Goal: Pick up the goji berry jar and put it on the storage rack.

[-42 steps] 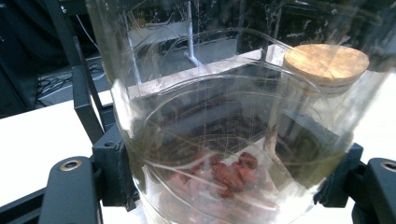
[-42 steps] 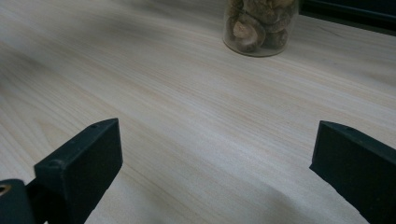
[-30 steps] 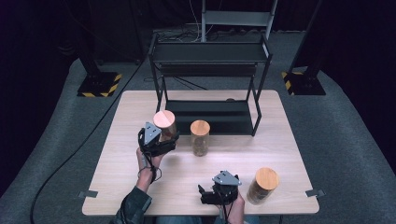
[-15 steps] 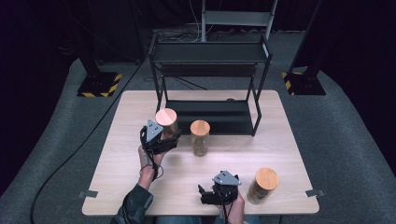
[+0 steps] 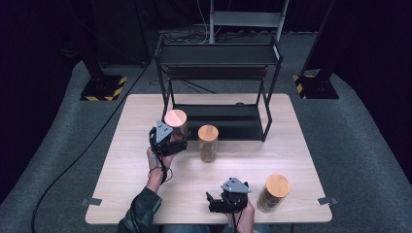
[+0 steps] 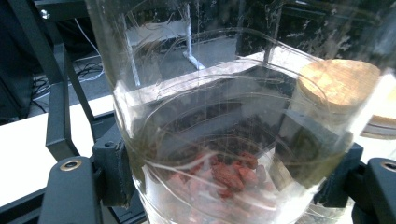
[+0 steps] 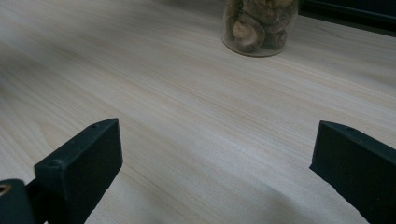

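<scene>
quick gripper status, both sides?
Left gripper: closed on a cork-lidded glass jar with red dried bits inside.
Right gripper: open, empty, low over the table.

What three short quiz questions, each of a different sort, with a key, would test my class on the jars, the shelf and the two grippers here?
1. True or false: the left gripper has its fingers closed on a jar of red dried pieces.
2. How many cork-lidded jars are in the high view?
3. Multiple choice. The right gripper is: A) holding the jar of mushrooms; B) open above bare table; C) resting on the black shelf rack.

Key
1. True: the glass sits between both fingers.
2. Three: the held one, the middle jar, and the jar at the near right.
3. B: its fingers stand wide apart, the mushrooms farther off.
</scene>
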A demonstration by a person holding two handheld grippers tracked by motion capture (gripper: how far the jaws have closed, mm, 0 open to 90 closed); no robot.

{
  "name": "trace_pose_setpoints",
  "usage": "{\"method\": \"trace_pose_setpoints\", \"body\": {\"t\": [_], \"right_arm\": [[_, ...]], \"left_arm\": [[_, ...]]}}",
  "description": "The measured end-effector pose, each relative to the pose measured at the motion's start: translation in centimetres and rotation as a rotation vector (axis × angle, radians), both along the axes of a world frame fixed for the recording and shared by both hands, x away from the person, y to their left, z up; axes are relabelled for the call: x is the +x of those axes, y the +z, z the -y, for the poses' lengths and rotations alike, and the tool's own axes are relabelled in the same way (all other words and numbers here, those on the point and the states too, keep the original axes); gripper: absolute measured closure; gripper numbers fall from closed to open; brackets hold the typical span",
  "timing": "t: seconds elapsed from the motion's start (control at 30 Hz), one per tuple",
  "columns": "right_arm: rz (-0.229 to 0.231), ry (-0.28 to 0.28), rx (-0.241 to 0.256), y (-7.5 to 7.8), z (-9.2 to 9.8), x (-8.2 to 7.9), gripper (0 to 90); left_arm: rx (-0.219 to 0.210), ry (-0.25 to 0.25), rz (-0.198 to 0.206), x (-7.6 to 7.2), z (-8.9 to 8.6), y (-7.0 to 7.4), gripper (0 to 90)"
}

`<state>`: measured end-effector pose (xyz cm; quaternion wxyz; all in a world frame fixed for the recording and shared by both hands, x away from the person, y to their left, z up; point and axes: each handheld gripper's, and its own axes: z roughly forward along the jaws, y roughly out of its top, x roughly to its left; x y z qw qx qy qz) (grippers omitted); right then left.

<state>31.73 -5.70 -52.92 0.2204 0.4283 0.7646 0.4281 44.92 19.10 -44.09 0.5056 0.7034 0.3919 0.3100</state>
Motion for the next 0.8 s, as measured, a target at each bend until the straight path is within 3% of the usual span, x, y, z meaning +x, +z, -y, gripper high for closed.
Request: {"method": "trace_pose_setpoints", "body": {"t": [0.8], "right_arm": [[0.001, 0.001, -0.003, 0.0, 0.0, 0.0, 0.9]], "left_arm": [[0.003, 0.008, -0.008, 2.1, 0.8, -0.4, 24.7]]}}
